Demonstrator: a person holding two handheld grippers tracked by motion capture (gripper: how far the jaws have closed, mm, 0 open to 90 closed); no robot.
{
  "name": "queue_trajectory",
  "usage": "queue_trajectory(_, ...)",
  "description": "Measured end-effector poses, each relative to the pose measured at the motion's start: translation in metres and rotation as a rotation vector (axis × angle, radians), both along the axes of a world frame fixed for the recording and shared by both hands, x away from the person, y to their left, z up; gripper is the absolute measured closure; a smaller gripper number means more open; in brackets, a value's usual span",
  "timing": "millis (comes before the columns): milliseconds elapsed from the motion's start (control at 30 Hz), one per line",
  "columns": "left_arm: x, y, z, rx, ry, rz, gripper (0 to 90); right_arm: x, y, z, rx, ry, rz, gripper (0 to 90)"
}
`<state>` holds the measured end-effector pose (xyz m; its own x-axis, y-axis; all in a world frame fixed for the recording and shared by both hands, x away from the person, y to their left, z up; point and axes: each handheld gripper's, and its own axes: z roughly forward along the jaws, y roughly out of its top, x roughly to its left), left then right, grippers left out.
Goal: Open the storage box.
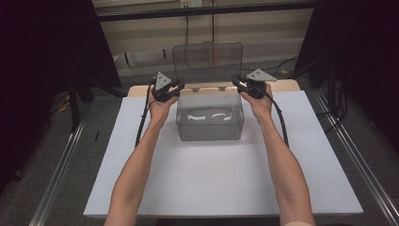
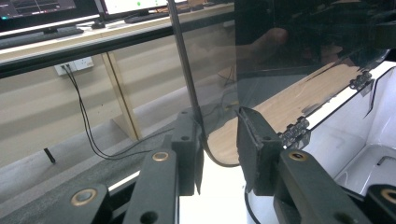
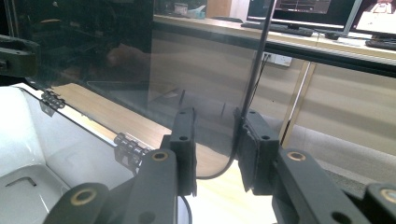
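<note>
Jaws of the left gripper (image 1: 176, 86) and right gripper (image 1: 237, 83) stood apart, straddling opposite edges of the smoky transparent plastic lid (image 1: 207, 60), raised upright above the clear rectangular box (image 1: 210, 123) on the white counter (image 1: 211, 179).

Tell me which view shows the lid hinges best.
The left gripper view: both hinges sit close and sharp along the lid's bottom edge. The right gripper view shows them too, one nearer its edge. In the high view they are tiny tabs on the box's back rim.
</note>
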<state>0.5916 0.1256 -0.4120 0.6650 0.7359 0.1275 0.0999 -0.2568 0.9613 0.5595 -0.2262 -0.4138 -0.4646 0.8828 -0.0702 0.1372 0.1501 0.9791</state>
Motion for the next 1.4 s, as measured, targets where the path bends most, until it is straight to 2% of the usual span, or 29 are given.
queue_trajectory(200,0.001,-0.002,-0.002,-0.016,0.017,0.002,66.6,0.004,0.001,-0.001,0.009,0.015,0.000,65.5)
queue_trajectory(267,0.002,-0.001,-0.001,-0.002,0.017,-0.002,66.0,0.005,0.002,-0.001,0.013,0.019,0.001,65.0)
queue_trajectory(700,0.005,-0.004,-0.002,-0.033,0.047,0.007,61.9,0.009,0.003,-0.002,0.037,0.043,0.005,60.0)
queue_trajectory(767,0.005,-0.004,-0.002,-0.018,0.052,0.007,60.7,0.010,0.003,-0.003,0.046,0.051,0.006,58.6)
queue_trajectory(1100,0.007,-0.004,-0.001,-0.010,0.068,0.005,57.7,0.013,0.002,-0.004,0.062,0.073,0.011,57.8)
queue_trajectory(1200,0.008,-0.005,-0.002,-0.034,0.085,0.006,57.1,0.014,0.002,-0.004,0.071,0.086,0.012,57.6)
queue_trajectory(1300,0.009,-0.004,-0.001,-0.037,0.112,0.004,56.5,0.015,0.001,-0.003,0.069,0.104,0.016,56.4)
queue_trajectory(1400,0.011,-0.005,0.000,-0.039,0.118,0.004,56.2,0.017,0.001,-0.003,0.077,0.117,0.021,56.5)
